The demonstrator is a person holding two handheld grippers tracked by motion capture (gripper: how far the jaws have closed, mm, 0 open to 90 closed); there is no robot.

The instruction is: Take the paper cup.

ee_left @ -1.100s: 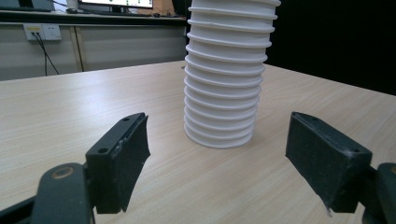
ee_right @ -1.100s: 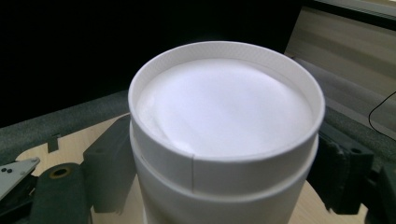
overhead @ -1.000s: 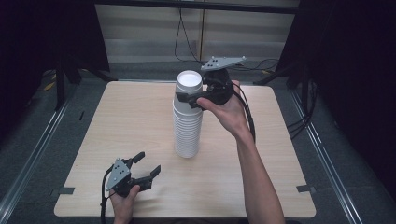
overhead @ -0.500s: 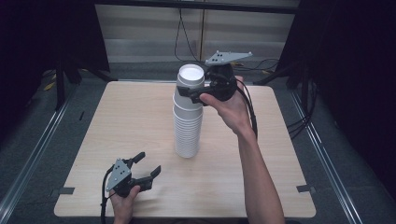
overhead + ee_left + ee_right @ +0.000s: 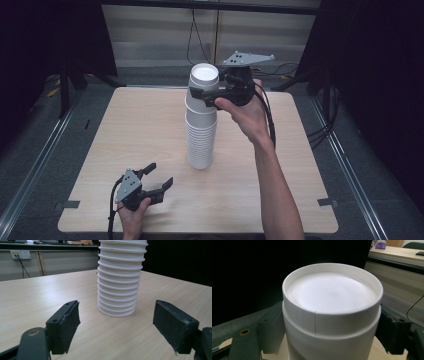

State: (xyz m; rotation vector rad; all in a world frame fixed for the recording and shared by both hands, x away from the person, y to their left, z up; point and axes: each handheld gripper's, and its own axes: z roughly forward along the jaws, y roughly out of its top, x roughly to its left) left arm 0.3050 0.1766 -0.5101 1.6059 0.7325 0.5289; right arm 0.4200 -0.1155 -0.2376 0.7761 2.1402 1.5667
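White paper cups [image 5: 202,130], nested upside down, stand in a tall stack mid-table; the top cup [image 5: 332,307] sits raised, slightly tilted.

A stack of cups [image 5: 202,130] stands mid-table [image 5: 300,200], the left gripper [image 5: 156,179] resting near the table's front left edge.

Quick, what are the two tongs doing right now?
Left tongs: open, holding nothing, low over the table.
Right tongs: shut on the top cup of the stack.
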